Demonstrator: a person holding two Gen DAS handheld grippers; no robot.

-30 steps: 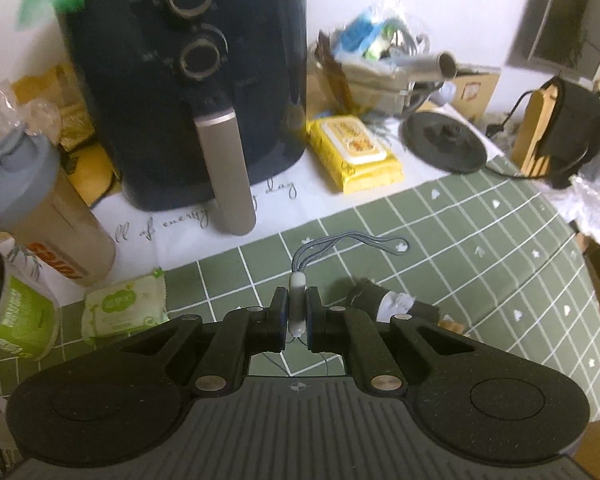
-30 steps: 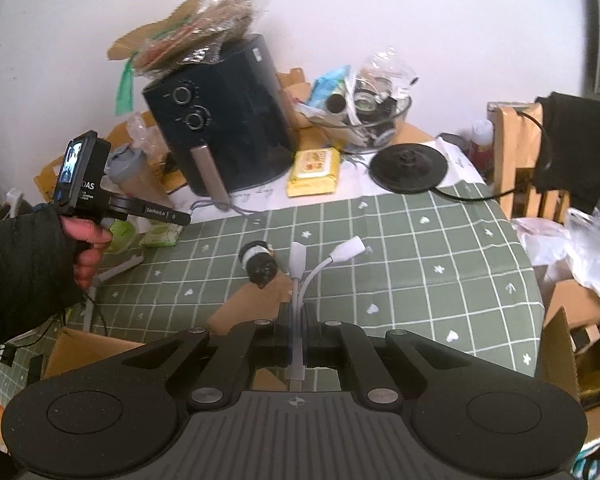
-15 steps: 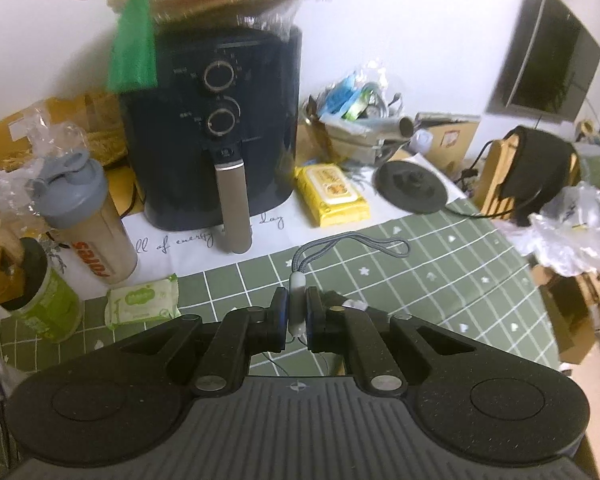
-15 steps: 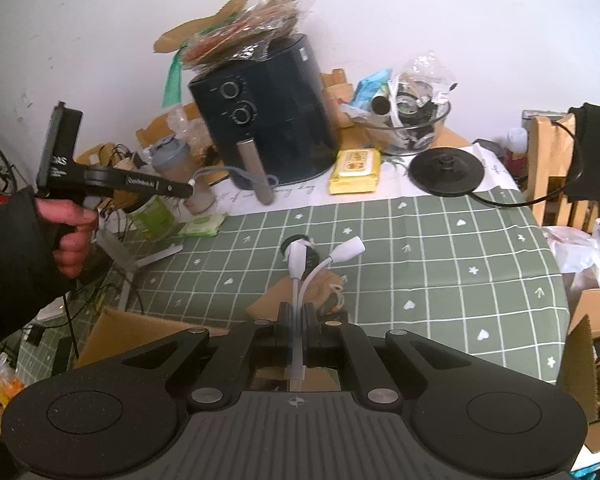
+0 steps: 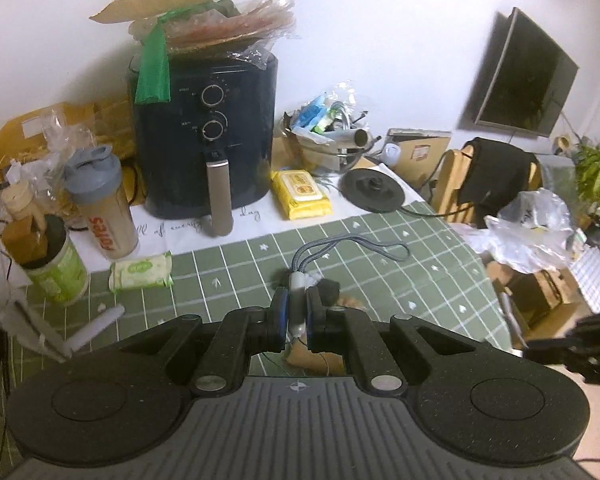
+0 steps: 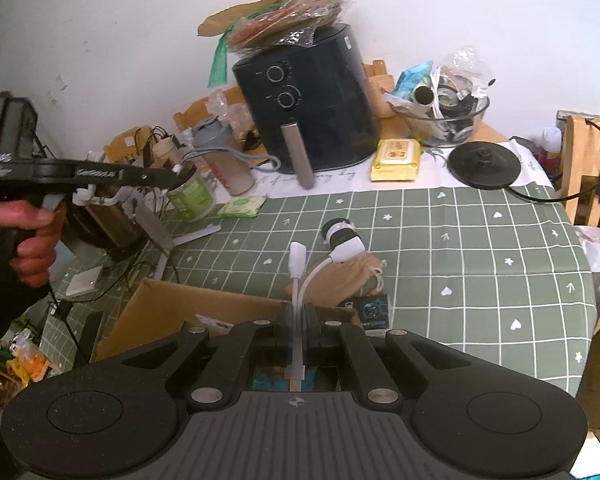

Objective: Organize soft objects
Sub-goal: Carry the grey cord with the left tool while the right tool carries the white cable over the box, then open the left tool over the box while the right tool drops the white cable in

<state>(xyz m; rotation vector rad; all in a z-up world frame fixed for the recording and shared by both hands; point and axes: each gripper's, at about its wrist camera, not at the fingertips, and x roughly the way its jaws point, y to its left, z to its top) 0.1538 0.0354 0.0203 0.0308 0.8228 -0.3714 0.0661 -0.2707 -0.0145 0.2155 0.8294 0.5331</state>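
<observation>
1. My left gripper (image 5: 298, 317) is pinched on the pale plug end of a grey braided cable (image 5: 352, 243); the cable loops out ahead of the fingers, in the middle of the left wrist frame, over the green checked tablecloth (image 5: 440, 280).
2. In the right wrist view that same left gripper (image 6: 168, 176) sits at centre left, held in my left hand (image 6: 28, 236), with the grey cable (image 6: 240, 158) hanging from its tip in front of the shaker bottle (image 6: 224, 156).
3. My right gripper (image 6: 296, 334) is pressed together on a white cable (image 6: 298, 280), low in the centre of the frame; two white plugs stick up ahead of the fingers.
4. Just beyond those plugs, a tan drawstring pouch (image 6: 340, 280) lies on the cloth, with a small dark roll (image 6: 338, 234) above it.
5. An open cardboard box (image 6: 172, 312) sits at lower left of the right wrist frame.
6. The black air fryer (image 5: 208, 136) stands at upper centre, a yellow wipes pack (image 5: 302, 194) to its right.
</observation>
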